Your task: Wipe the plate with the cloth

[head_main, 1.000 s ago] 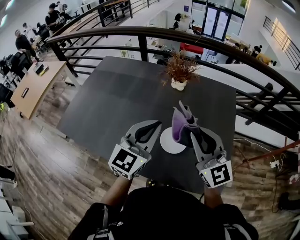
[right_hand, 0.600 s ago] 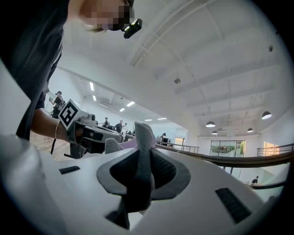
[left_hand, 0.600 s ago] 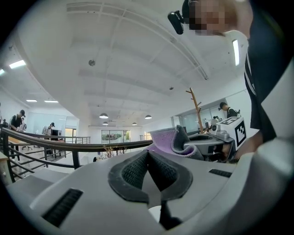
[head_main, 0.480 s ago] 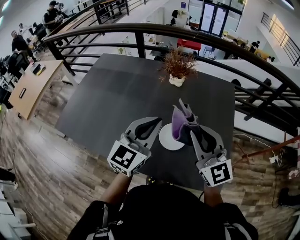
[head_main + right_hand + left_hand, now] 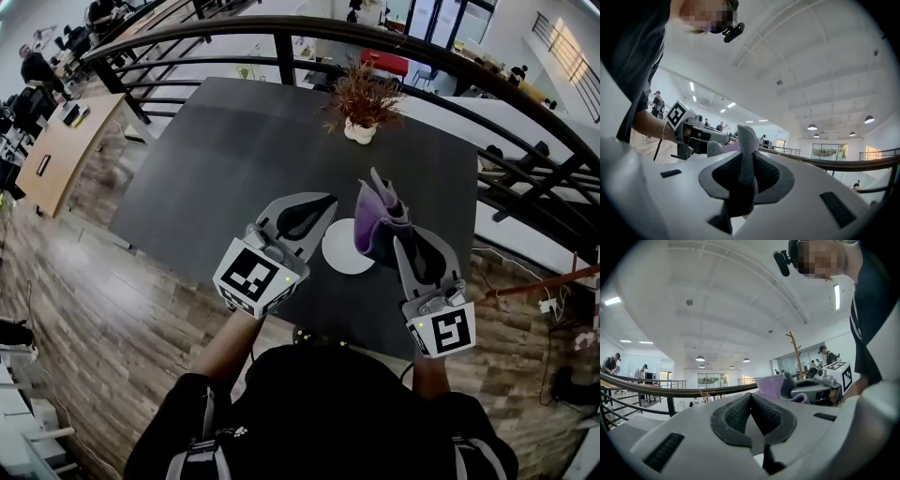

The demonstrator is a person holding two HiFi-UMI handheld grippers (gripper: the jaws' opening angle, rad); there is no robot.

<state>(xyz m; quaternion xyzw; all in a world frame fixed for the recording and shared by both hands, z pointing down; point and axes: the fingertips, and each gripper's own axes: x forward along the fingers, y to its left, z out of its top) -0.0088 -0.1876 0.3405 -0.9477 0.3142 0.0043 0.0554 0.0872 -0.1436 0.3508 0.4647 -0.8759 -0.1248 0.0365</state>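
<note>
Looking down in the head view, I pinch the purple cloth (image 5: 371,216) in my right gripper (image 5: 388,234), upright over the white plate's (image 5: 339,259) right side; my left gripper (image 5: 322,202) hovers just beside the plate's left rim. The left gripper view shows its jaws pressed together, empty. In the right gripper view the cloth is clamped between the pads.
</note>
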